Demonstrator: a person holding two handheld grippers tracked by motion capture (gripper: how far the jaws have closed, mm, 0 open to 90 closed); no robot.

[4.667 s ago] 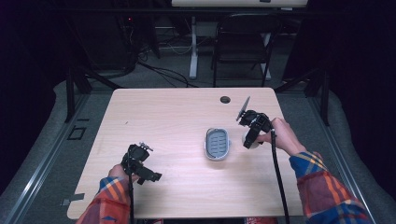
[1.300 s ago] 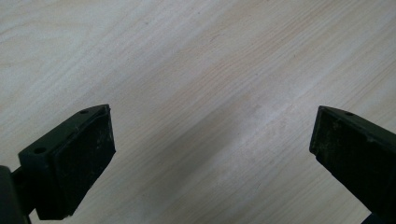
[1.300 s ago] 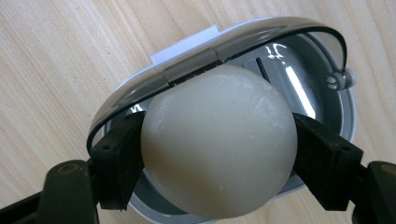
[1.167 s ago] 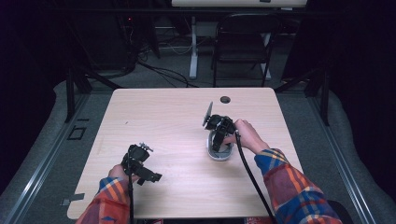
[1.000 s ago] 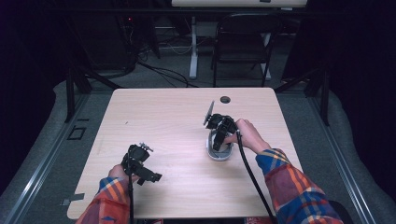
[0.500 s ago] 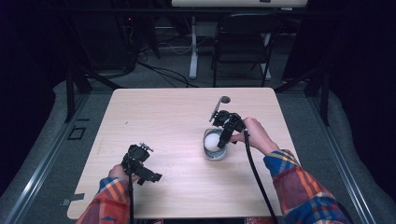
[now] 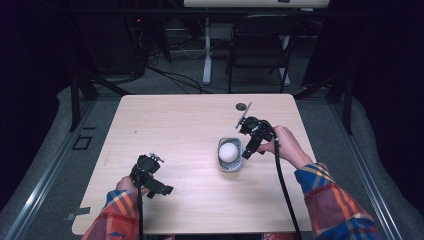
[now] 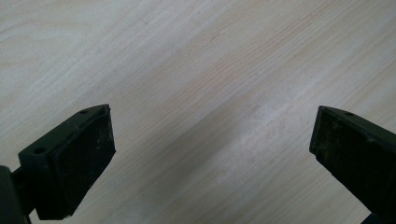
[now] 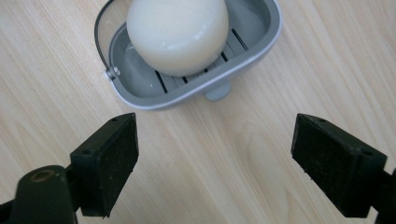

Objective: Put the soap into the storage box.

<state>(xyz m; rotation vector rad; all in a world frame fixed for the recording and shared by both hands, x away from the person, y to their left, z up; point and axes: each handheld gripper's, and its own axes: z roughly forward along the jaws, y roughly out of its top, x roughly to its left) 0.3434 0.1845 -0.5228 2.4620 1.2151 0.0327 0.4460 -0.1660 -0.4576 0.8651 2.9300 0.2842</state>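
The right gripper (image 9: 215, 163) is standing with its two black jaws apart and nothing between them; they have just been opening, and the round, cream-white bar of soap (image 9: 177, 32) is lying free in the grey plastic soap dish with a slotted floor (image 9: 254, 51), just ahead of the jaw tips. In the high view this gripper (image 7: 248, 147) is hanging just right of the dish (image 7: 230, 165). The step looks like a release and retreat: it is best done by backing straight away from the dish, jaws wide, without clipping its rim. The left gripper (image 8: 210, 158), well left of the dish, is resting with jaws apart and empty over the pale wooden table (image 8: 196, 60).
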